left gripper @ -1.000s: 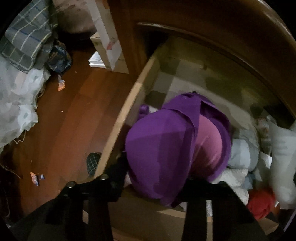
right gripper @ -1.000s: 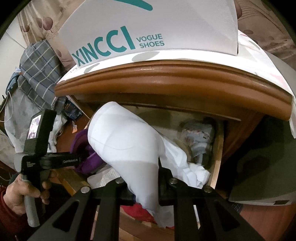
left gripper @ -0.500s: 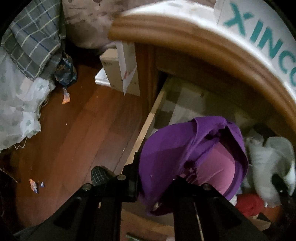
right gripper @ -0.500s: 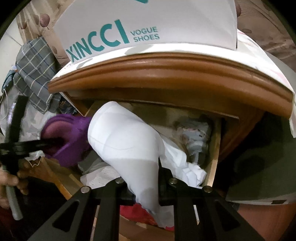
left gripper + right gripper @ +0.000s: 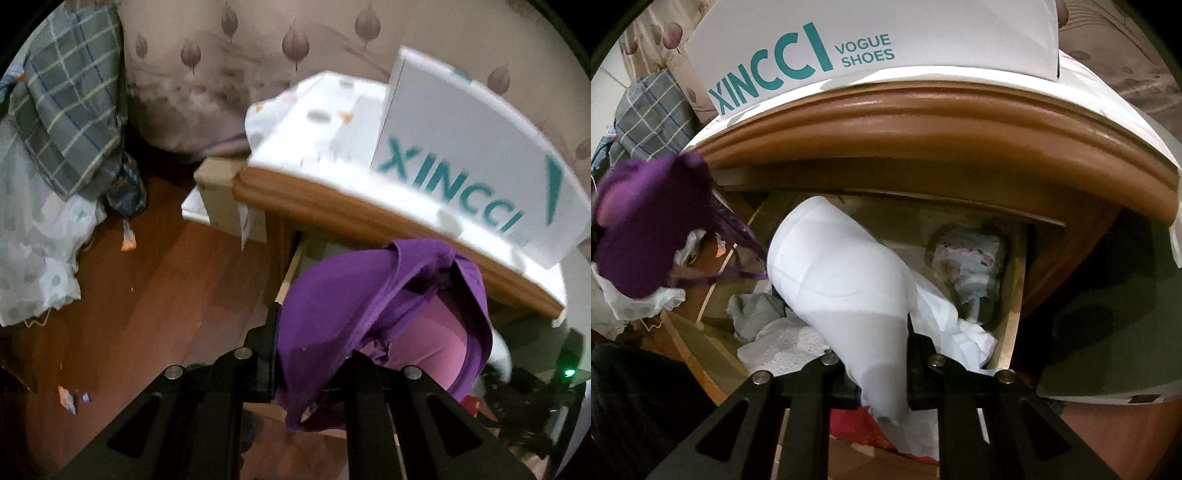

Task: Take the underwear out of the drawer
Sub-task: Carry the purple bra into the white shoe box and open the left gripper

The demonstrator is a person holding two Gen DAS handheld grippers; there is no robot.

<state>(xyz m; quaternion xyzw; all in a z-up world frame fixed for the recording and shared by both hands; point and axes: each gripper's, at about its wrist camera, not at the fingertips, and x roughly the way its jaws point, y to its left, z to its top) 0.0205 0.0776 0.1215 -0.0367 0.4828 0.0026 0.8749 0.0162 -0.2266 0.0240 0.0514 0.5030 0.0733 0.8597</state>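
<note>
left claw [image 5: 312, 354]: you've got it clamped on purple underwear [image 5: 369, 314], hanging lengthwise downward
right claw [image 5: 882, 363]: clamped on white underwear [image 5: 842, 273], long axis toward the drawer [image 5: 1015, 295] back

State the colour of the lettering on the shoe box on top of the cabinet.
Teal lettering on the white shoe box, clearest in the right wrist view.

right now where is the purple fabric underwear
The purple fabric underwear is clamped in the left gripper, raised outside the wooden drawer; in the right wrist view it hangs at far left.

Left gripper [image 5: 312, 363] and right gripper [image 5: 882, 363] both clamped (angled steeply downward).
</note>
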